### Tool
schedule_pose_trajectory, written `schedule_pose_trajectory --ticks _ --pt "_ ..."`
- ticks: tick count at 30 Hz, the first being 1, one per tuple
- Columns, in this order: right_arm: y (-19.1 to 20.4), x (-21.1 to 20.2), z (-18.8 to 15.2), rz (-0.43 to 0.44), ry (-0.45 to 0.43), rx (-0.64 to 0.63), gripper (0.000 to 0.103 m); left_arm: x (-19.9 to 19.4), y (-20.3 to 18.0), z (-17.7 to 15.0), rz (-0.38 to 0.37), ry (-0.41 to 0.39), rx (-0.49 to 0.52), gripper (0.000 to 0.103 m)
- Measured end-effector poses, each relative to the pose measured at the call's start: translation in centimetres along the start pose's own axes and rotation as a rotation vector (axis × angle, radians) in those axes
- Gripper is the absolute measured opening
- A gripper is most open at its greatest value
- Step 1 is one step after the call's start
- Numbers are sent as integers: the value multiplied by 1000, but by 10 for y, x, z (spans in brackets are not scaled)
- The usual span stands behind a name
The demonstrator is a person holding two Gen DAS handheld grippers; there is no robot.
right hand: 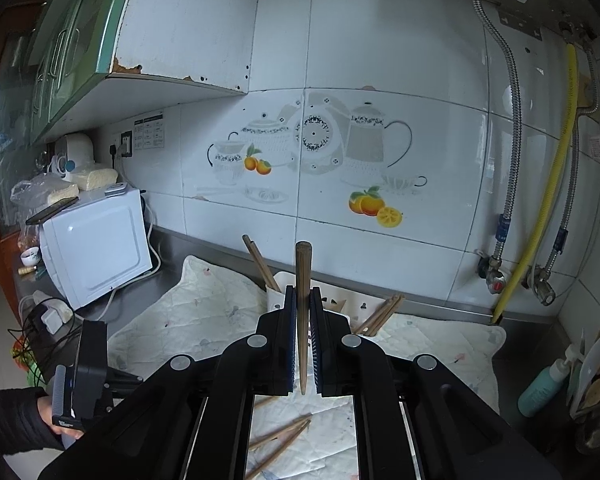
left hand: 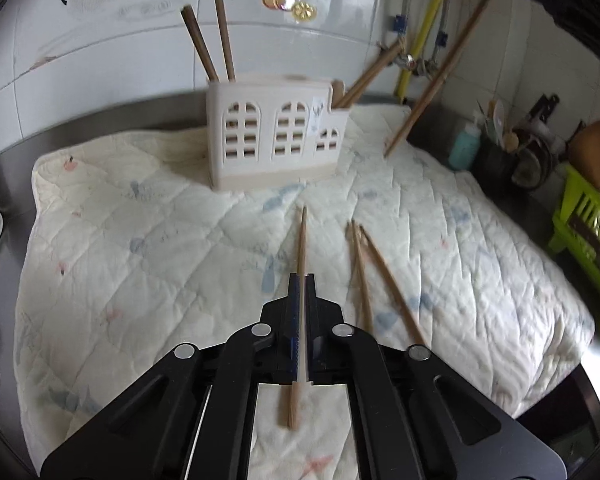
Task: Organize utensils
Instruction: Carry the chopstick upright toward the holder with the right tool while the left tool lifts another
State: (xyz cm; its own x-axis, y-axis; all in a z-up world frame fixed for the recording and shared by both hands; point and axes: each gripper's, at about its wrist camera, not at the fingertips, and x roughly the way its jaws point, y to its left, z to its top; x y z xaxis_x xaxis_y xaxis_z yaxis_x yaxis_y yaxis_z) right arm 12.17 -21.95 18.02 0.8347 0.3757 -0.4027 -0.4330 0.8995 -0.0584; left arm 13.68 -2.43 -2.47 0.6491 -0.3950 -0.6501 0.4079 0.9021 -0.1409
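White tiled wall (right hand: pixel 380 40) showing teapot-and-orange decals (right hand: pixel 320 148) — green cabinets (right hand: pixel 60 52) hanging far left, microwave (right hand: pixel 96 248) sitting below; yellow hose (right hand: pixel 548 184) and metal pipes running down right wall.

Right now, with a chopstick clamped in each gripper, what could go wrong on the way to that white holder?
The left gripper holds its chopstick lengthwise along the fingers; it may slide out when tilted. The right gripper pinches its chopstick above the white utensil holder, where slanted chopsticks already stand and could block it. Loose chopsticks on the quilted mat lie close enough to get knocked.
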Motion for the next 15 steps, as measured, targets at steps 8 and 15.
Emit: schedule_pose_trajectory --ticks 8,15 --pt "3 7 -5 18 12 6 7 27 3 -42 12 139 28 24" --pt "5 11 -8 16 26 8 7 38 4 -46 39 147 38 5"
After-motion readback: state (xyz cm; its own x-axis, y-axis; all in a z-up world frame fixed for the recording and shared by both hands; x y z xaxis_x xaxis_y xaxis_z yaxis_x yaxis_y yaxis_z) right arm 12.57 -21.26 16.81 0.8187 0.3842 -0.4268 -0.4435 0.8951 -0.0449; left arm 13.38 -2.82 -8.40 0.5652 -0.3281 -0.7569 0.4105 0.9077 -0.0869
